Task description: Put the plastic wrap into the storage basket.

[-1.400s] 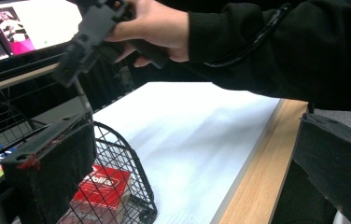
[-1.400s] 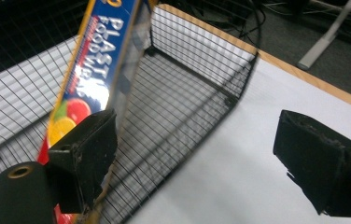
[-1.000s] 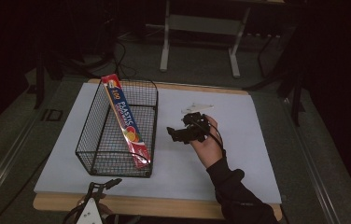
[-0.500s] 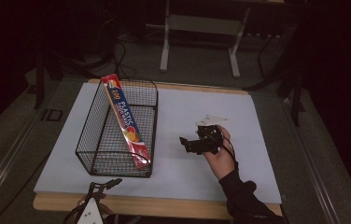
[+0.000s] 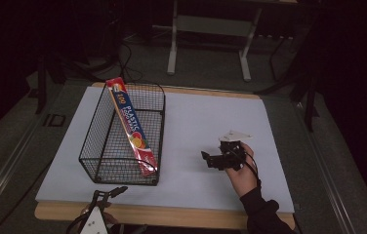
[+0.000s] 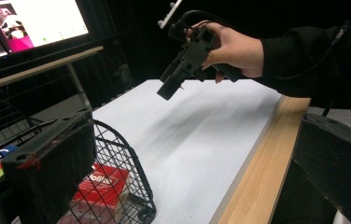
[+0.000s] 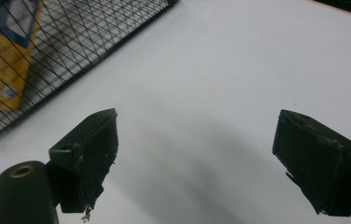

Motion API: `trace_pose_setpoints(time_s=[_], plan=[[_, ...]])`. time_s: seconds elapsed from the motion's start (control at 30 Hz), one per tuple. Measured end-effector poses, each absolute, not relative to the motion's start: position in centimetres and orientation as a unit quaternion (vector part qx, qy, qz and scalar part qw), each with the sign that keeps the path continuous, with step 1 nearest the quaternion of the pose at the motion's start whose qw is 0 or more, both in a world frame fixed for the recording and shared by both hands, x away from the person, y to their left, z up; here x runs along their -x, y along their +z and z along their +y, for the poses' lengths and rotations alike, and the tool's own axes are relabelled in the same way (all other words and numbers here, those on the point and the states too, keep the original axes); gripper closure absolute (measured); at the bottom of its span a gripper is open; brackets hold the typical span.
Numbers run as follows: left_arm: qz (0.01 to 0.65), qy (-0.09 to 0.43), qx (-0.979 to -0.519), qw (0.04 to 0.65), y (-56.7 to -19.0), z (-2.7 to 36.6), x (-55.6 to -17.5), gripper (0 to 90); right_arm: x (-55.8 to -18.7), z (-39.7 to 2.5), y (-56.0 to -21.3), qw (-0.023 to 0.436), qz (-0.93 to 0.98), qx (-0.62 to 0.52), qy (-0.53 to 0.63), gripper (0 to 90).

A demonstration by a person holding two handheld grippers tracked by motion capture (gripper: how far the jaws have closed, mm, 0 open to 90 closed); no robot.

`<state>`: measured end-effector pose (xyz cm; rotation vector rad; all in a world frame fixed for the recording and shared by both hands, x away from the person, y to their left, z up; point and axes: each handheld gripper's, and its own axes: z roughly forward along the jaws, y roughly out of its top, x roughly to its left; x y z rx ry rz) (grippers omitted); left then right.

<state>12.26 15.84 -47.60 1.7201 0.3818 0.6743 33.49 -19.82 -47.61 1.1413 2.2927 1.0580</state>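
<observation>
While the right gripper [image 5: 210, 159] hovers over the white worktop [image 5: 196, 122] in the high view, the plastic-wrap box [image 5: 132, 127] leans inside the wire basket [image 5: 104, 168]. Left gripper view: left gripper [image 6: 192, 172] spread wide beside the basket. Right gripper view: jaws wide, empty.

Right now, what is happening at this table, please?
A person holds a gripper in each hand at a white table. The right gripper hangs above the bare table to the right of the wire basket, jaws wide open and holding nothing. A long box of plastic wrap leans inside the basket, its top end sticking out over the far rim. The left gripper sits low at the table's near edge, just in front of the basket, jaws also open and empty.
</observation>
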Motion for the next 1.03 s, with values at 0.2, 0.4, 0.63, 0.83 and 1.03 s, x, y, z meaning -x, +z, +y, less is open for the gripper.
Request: trace_pose_setpoints(time_s=[0.2,0.4,0.63,0.83,1.03], plan=[[0.165,0.291,-0.737,0.587,-47.6,15.9,-12.3,0.1,-32.8,-20.5,-48.2,0.184,0.814,-0.406,0.373,14.1],[0.164,0.29,-0.739,0.586,-47.6,15.8,-12.3,0.1,-32.0,-21.2,-48.4,0.179,0.816,-0.398,0.378,14.1],[0.163,0.288,-0.739,0.586,-47.6,15.8,-12.3,0.1,-31.0,-22.2,-48.3,0.191,0.807,-0.398,0.391,14.2],[0.158,0.284,-0.74,0.589,-47.6,15.9,-12.1,0.1,-30.9,-22.2,-48.4,0.198,0.807,-0.394,0.394,14.2],[0.159,0.281,-0.742,0.588,-47.6,15.8,-12.2,0.1,-30.9,-21.8,-48.9,0.203,0.818,-0.378,0.383,14.2]])
